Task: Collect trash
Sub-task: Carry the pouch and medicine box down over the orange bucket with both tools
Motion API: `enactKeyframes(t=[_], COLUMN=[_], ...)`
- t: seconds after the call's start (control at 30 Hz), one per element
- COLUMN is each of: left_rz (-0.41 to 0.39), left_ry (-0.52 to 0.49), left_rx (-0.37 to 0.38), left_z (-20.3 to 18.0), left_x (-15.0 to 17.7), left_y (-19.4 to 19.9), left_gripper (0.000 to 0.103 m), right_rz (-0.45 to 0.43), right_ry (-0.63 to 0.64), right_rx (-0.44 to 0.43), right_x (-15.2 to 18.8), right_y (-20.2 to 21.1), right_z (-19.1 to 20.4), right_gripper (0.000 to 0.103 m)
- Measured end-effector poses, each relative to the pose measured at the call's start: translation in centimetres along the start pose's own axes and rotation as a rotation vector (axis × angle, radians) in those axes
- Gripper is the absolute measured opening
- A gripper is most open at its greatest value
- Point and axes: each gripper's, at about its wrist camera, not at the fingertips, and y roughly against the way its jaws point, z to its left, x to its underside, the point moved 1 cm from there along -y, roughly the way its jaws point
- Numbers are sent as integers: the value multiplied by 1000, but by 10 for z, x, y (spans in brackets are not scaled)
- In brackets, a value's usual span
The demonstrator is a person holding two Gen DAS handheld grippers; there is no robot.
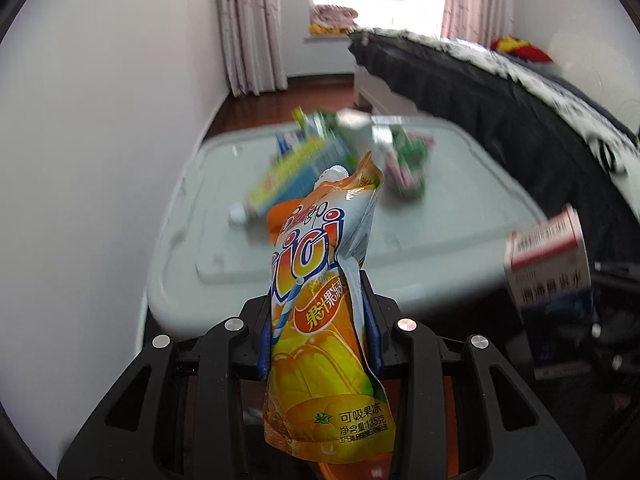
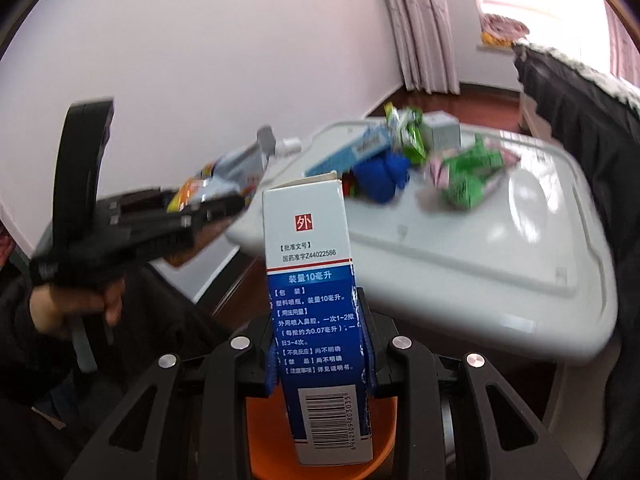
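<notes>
Both of my jaws are loaded. My left gripper [image 1: 320, 344] is clamped tight on an orange jelly pouch [image 1: 320, 292], which stands up between the jaws with its white cap pointing away from me. My right gripper [image 2: 322, 344] is clamped on a blue-and-white medicine box [image 2: 316, 312], upright between the pads, barcode end nearest me.

Ahead of both jaws, beyond the held pieces, lies the grey bin lid [image 2: 460, 256] that serves as my bench — it carries the rest of the litter: green wrappers [image 2: 468, 176], a blue tube carton [image 2: 352, 148], a crumpled blue thing [image 2: 384, 174] and a small grey box [image 2: 442, 128]. Under my right jaws, right behind the medicine box, shows an orange container [image 2: 320, 464]; an orange edge also peeks out beneath the pouch in my left view.

I judge this as the carrying step — two pieces lifted off the bench, not yet dropped. Next I need each piece over the orange container before I let the jaws part, one hand at a time so they don't crowd each other, then go forward again for the wrappers.
</notes>
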Motion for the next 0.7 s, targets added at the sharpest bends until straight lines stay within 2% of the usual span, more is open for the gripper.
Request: enactKeyframes(t=[0.07, 0.2, 0.3, 0.53, 0.7], left_rz=[37, 84, 108, 149, 162], left_ry=[6, 15, 17, 4, -1], left_rx=[12, -17, -31, -23, -17], left_z=[-6, -13, -19, -29, -31], left_x=[22, 55, 68, 98, 99], left_y=[-1, -7, -12, -18, -21], left_gripper=[34, 34, 34, 34, 34], right_rz=[33, 74, 92, 139, 142], right_ry=[-12, -63, -93, -109, -85], right_rx=[-2, -7, 5, 32, 32], right_x=[17, 46, 61, 70, 73], right_y=[-5, -17, -24, -40, -42], right_z=[6, 11, 8, 0, 4], right_gripper=[31, 31, 31, 31, 31])
